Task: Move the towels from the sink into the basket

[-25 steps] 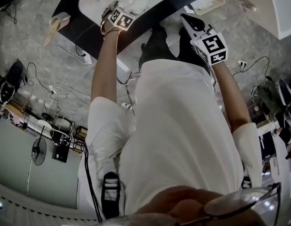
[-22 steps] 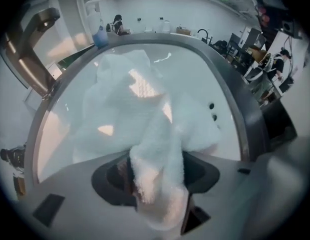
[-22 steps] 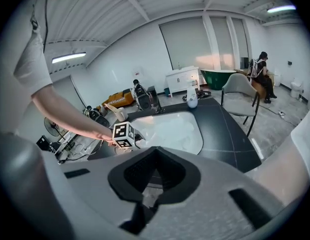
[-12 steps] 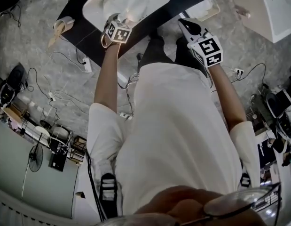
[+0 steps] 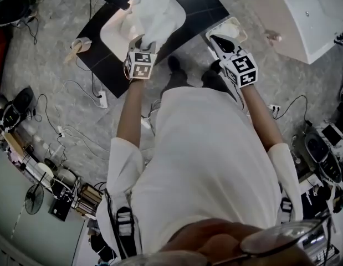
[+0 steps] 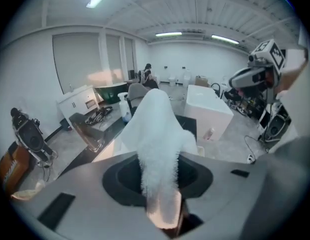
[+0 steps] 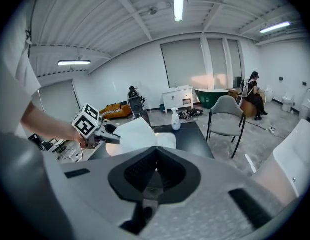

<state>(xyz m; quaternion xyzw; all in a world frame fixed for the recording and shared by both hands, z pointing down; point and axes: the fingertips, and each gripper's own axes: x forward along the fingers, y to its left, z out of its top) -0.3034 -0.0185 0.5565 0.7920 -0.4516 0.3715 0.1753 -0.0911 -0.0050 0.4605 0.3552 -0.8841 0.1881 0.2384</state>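
Observation:
A white towel point(image 5: 158, 11) rises in a peak out of the white sink point(image 5: 114, 27) set in the black counter. My left gripper point(image 5: 146, 43) is shut on its near end. In the left gripper view the towel point(image 6: 157, 134) runs from between the pads up and away, with the gripper point(image 6: 165, 211) pinching it. The right gripper view shows that left gripper point(image 7: 107, 134) holding the towel point(image 7: 137, 134) over the sink point(image 7: 166, 140). My right gripper point(image 5: 219, 36) hovers near the basket point(image 5: 233, 27) at the counter's right end. Its jaws look shut, with nothing between them point(image 7: 152, 186).
A dark faucet point(image 6: 87, 129) stands at the sink's left. A spray bottle point(image 7: 175, 119) sits on the counter's far side, a grey chair point(image 7: 226, 115) beyond it. A white tub point(image 5: 310, 15) stands to the right. Cables and a power strip point(image 5: 102, 99) lie on the floor.
My left gripper closed on the towel in the sink and has pulled it up into a peak. The right gripper stayed beside the counter's right end.

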